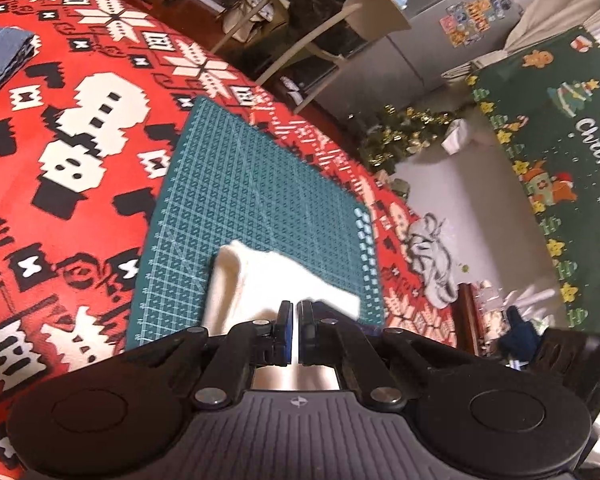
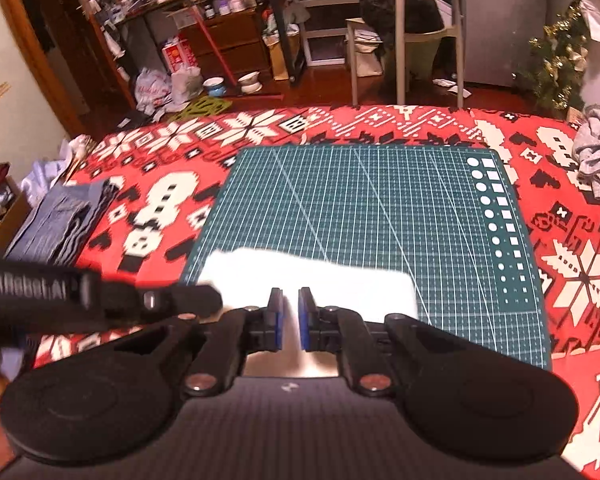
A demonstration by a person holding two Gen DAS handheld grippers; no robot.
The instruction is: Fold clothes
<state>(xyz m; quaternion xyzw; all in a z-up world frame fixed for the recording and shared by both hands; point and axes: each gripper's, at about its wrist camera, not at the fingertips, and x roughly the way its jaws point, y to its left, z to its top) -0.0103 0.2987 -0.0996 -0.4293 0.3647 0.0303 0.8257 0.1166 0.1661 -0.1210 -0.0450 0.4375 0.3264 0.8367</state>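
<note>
Two grippers over one white cloth (image 2: 308,280) lying folded on the near edge of the green mat (image 2: 360,208), likely for squaring. Left gripper (image 1: 294,312) pinched shut; right gripper (image 2: 290,300) nearly shut, narrow gap. Cloth overexposed; its near edge is hidden behind the jaws, any grip unclear.
</note>
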